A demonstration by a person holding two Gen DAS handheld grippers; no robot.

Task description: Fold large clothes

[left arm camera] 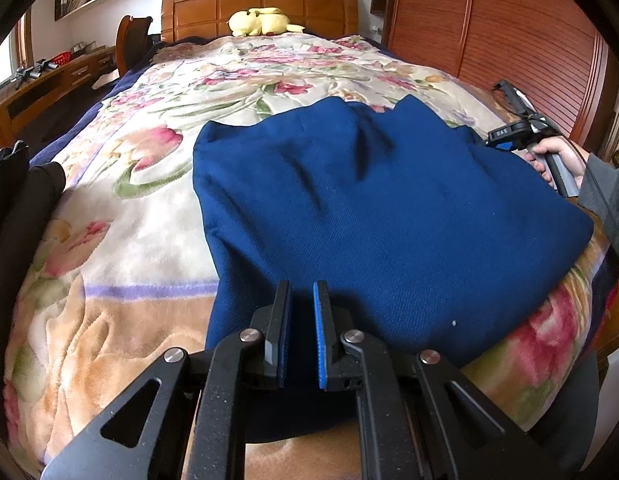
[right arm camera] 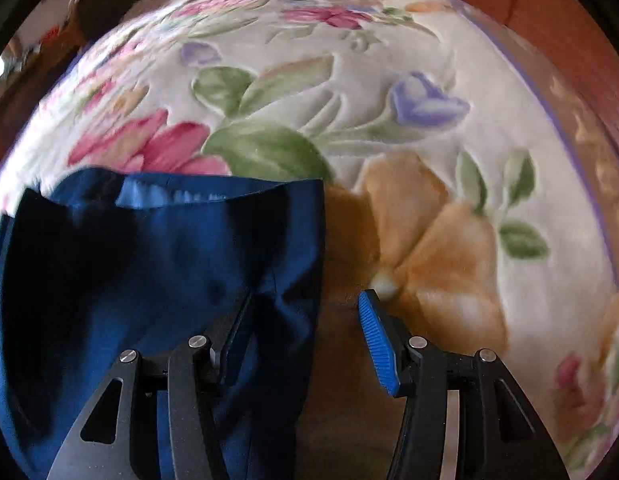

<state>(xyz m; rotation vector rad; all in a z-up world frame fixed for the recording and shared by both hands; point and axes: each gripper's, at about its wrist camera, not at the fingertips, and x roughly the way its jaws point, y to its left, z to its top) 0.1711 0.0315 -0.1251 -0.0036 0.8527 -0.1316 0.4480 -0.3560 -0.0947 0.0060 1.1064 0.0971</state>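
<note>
Blue garment (left arm camera: 369, 208) lies folded on the flowered blanket (left arm camera: 141, 208) at the bed's foot, toward its right edge. Left gripper (left arm camera: 301, 320): jaws narrow, over the garment's near edge; grip unclear. Right gripper (right arm camera: 305, 336): jaws wide, straddling the garment's right edge, pads off it.

A home bedroom: a bed (left arm camera: 149, 184) with wooden headboard (left arm camera: 261, 8), floral blanket (left arm camera: 121, 240), plush toy (left arm camera: 261, 21), louvred wardrobe (left arm camera: 509, 40).
</note>
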